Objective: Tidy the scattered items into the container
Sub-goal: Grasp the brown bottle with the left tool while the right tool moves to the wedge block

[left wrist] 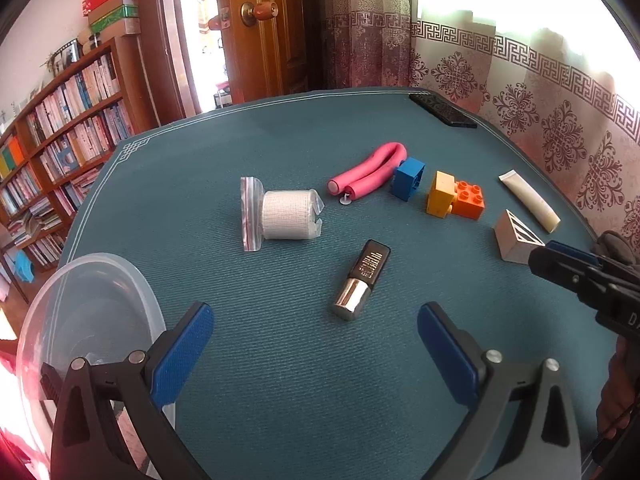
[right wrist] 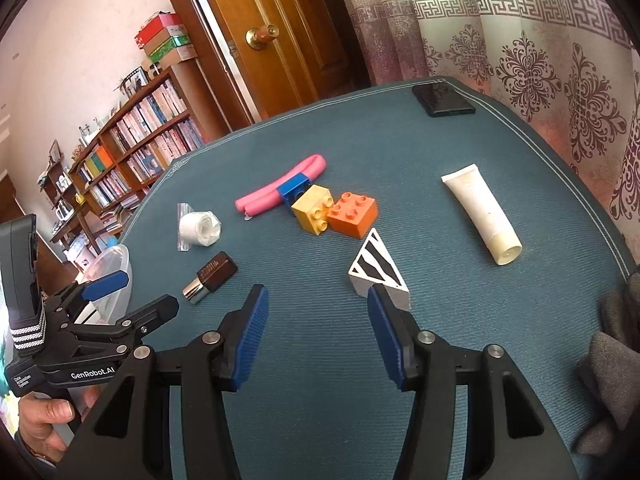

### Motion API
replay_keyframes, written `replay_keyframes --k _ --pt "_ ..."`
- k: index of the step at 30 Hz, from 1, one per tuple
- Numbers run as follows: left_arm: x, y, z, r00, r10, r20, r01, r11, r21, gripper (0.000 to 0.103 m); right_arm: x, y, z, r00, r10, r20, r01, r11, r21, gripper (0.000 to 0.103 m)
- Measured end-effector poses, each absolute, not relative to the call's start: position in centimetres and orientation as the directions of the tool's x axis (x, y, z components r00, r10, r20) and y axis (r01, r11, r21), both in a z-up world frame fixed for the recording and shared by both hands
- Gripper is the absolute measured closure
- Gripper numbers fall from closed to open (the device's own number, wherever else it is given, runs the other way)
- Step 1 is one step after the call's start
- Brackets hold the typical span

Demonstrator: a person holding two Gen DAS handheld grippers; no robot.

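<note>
Clear plastic, the container (left wrist: 92, 308) is kept at the desk's (left wrist: 280, 380) near-left edge beside the left tongs (left wrist: 316, 340) (spread wide, empty), presumably for short drops, while the right tongs (right wrist: 318, 332), likewise spread, are aimed at the striped wedge (right wrist: 378, 268).

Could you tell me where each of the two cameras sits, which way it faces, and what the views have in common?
Left wrist: sits on the left gripper, looking forward over the teal table at the bottle, with the clear container at its left; its own open fingers show, and the right gripper's tip at the right edge.
Right wrist: sits on the right gripper, facing the striped wedge; its own open fingers show, and the left gripper, held in a hand.
Shared: bottle, wedge, orange block, white tube, door.
</note>
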State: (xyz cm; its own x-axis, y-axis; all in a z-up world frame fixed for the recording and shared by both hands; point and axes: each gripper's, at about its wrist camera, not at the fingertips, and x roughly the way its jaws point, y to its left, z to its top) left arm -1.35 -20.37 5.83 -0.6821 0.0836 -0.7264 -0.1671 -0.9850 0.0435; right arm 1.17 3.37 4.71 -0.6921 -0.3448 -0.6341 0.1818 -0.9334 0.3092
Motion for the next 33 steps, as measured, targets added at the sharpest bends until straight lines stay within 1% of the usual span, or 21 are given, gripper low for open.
replay_keyframes --k 6,14,22,25,28,30,31,33 --pt "-3.3 -19.2 4.2 -0.650 0.084 -0.756 -0.171 -0.985 0.037 0.001 0.8 4.0 4.1 -0.696 -0.315 -0.646 0.167 -0.945 0.281 0.048" --pt "-5.2 -18.8 2.6 -0.608 0.110 -0.786 -0.172 -0.985 -0.005 0.001 0.1 4.9 3.7 -0.693 -0.299 -0.656 0.138 -0.948 0.286 0.048" --pt "-6.1 -18.3 2.4 -0.615 0.104 -0.782 -0.179 -0.984 0.010 0.001 -0.4 5.8 3.6 -0.693 -0.284 -0.663 0.103 -0.949 0.298 0.048" --pt "-6.2 -18.2 2.5 -0.624 0.103 -0.774 -0.179 -0.984 0.013 0.006 -0.5 6.0 3.7 -0.695 -0.279 -0.663 0.098 -0.950 0.297 0.048" --pt "-6.3 -17.9 2.7 -0.632 0.109 -0.767 -0.189 -0.982 0.017 0.017 -0.6 6.2 3.6 -0.696 -0.274 -0.664 0.093 -0.951 0.295 0.048" --pt "-6.2 -17.8 2.8 -0.636 0.121 -0.762 -0.203 -0.979 0.013 0.027 -0.8 6.4 3.6 -0.696 -0.271 -0.665 0.090 -0.952 0.294 0.048" --pt "-6.2 -17.8 2.9 -0.636 0.125 -0.761 -0.208 -0.978 0.014 0.029 -0.9 6.4 3.6 -0.697 -0.268 -0.665 0.087 -0.952 0.293 0.048" --pt "-6.1 -17.7 2.9 -0.637 0.135 -0.759 -0.218 -0.976 0.010 0.037 -1.0 6.6 3.6 -0.698 -0.263 -0.666 0.083 -0.953 0.290 0.048"
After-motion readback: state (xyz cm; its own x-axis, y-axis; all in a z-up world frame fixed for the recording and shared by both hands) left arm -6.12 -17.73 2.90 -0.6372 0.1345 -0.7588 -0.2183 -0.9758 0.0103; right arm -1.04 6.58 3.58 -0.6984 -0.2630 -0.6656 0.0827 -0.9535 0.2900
